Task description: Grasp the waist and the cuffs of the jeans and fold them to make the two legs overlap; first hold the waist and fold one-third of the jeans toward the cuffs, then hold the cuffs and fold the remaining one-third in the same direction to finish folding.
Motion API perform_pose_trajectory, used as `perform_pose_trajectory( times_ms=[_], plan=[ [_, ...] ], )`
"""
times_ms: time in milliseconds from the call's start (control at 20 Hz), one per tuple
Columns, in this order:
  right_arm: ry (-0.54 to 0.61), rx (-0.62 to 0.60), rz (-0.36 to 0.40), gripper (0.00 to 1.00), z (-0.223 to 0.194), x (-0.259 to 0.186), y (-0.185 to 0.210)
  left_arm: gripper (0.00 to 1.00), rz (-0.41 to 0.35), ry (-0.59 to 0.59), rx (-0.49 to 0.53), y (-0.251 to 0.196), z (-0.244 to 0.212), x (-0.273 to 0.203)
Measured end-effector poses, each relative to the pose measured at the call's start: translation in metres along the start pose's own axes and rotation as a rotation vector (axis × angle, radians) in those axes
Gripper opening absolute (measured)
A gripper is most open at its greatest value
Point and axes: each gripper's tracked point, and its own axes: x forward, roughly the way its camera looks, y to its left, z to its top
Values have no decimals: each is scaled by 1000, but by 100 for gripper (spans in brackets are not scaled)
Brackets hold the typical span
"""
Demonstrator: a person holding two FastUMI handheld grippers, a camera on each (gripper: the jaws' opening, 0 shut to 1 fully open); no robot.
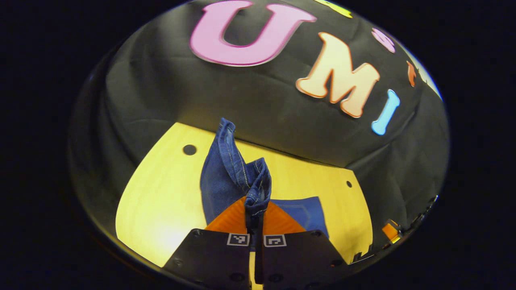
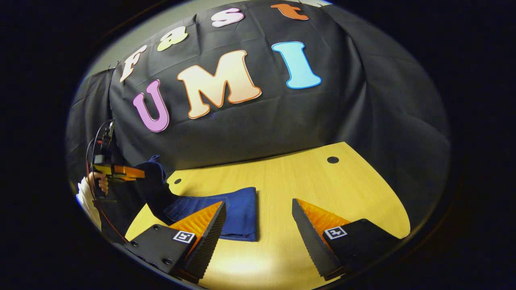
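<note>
Pinching a bunched, stitched edge of the jeans [image 1: 236, 177] between its pressed-together fingers, the left gripper [image 1: 254, 220] holds the denim lifted above the wooden table [image 1: 161, 193], the cloth rising in a fold in front of the black booth wall [image 1: 258, 104]. Beneath it, part of the jeans lies flat on the tabletop. In the right gripper view, the right gripper [image 2: 258, 223] hangs over the table [image 2: 306, 177] with its fingers spread wide and nothing between them; the flat part of the jeans [image 2: 238, 215] lies just beyond its left finger. Farther left, a hand [image 2: 100, 182] holds the left gripper [image 2: 133, 173] raised, dark denim hanging from it to the table.
</note>
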Motion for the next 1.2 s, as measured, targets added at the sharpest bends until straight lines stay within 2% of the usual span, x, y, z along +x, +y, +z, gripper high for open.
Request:
perform_pose_trajectory(
  times_ms=[50, 100, 250, 400, 600, 750, 850, 950, 1050, 1100, 1200],
  plan=[
    [3, -4, 5, 96, 0, 0, -7, 0, -18, 4, 25, -24, -2, 6],
    [6, -6, 9, 100, 0, -1, -10, 0, -24, 15, 57, -45, -6, 11],
    [21, -10, 24, 100, -7, -2, -28, 0, 26, 70, 197, -86, -37, 28],
    [43, 8, 42, 100, -17, -3, -33, 0, 49, 163, 324, -118, -100, 53],
    [61, -13, 53, 100, -25, -9, -37, 0, 132, 249, 424, -115, -176, 84],
    [73, -26, 62, 100, -32, -13, -40, 0, 204, 251, 536, -113, -201, 102],
    [76, -28, 75, 100, -35, -16, -37, 5, 260, 260, 642, -111, -221, 107],
    [81, -35, 84, 100, -39, -19, -36, 5, 256, 251, 669, -118, -229, 110],
    [83, -44, 97, 100, -40, -21, -34, 14, 203, 231, 612, -135, -235, 106],
    [84, -45, 104, 100, -41, -24, -32, 34, 167, 209, 579, -145, -238, 108],
    [82, -48, 115, 100, -42, -27, -27, 73, 176, 142, 559, -154, -225, 94]
  ],
)
